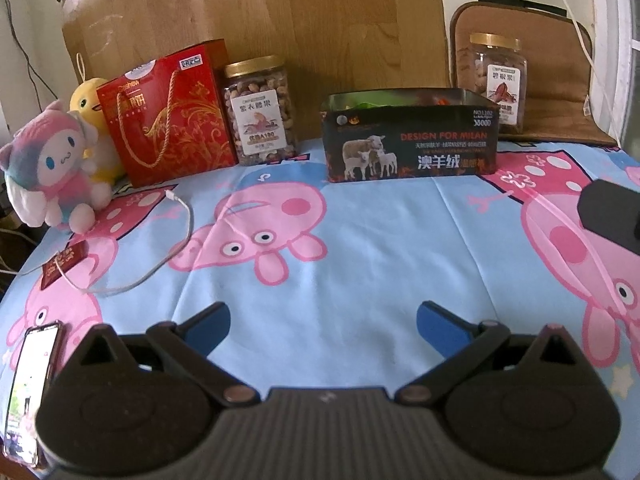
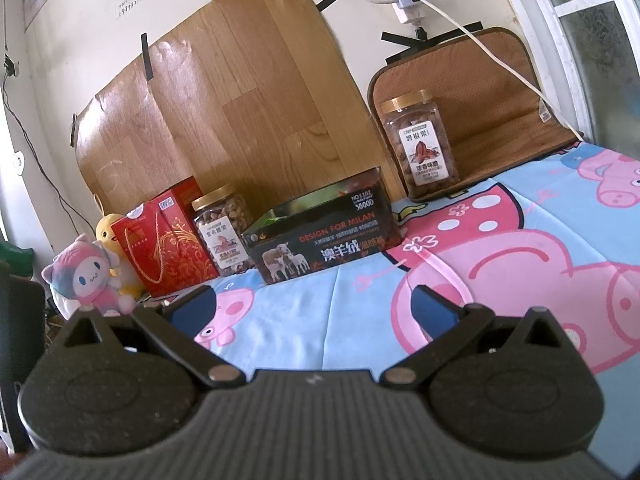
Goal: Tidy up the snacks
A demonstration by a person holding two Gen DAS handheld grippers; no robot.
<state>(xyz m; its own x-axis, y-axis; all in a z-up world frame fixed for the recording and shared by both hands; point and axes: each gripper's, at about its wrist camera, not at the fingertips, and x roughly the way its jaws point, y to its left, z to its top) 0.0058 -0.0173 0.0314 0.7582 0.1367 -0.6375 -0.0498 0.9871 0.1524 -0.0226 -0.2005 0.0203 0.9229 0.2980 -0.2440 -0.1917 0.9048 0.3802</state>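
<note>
Left wrist view, surroundings: a blue cartoon-pig sheet (image 1: pixel 360 240) covers the surface. Along the back stand a pink plush (image 1: pixel 52 168), a yellow plush (image 1: pixel 90 98), a red gift box (image 1: pixel 168 116), a cashew jar (image 1: pixel 262 110), an open dark tin (image 1: pixel 412 136) and a pecan jar (image 1: pixel 494 80) against a brown cushion (image 1: pixel 560 72).
Left wrist view, nearer clutter: a white cable (image 1: pixel 160 256), a small red packet (image 1: pixel 64 262) and a phone (image 1: pixel 32 388) lie at left.
Left wrist view, tongs: the left gripper (image 1: pixel 323 322) is spread wide, holding nothing, above bare sheet and well apart from the snacks.
Right wrist view, surroundings: the same back row, with the tin (image 2: pixel 320 232) centre, the cashew jar (image 2: pixel 222 228) beside the gift box (image 2: pixel 168 240), and the pecan jar (image 2: pixel 420 148) further right.
Right wrist view, tongs: the right gripper (image 2: pixel 316 304) is spread wide, empty, touching nothing.
</note>
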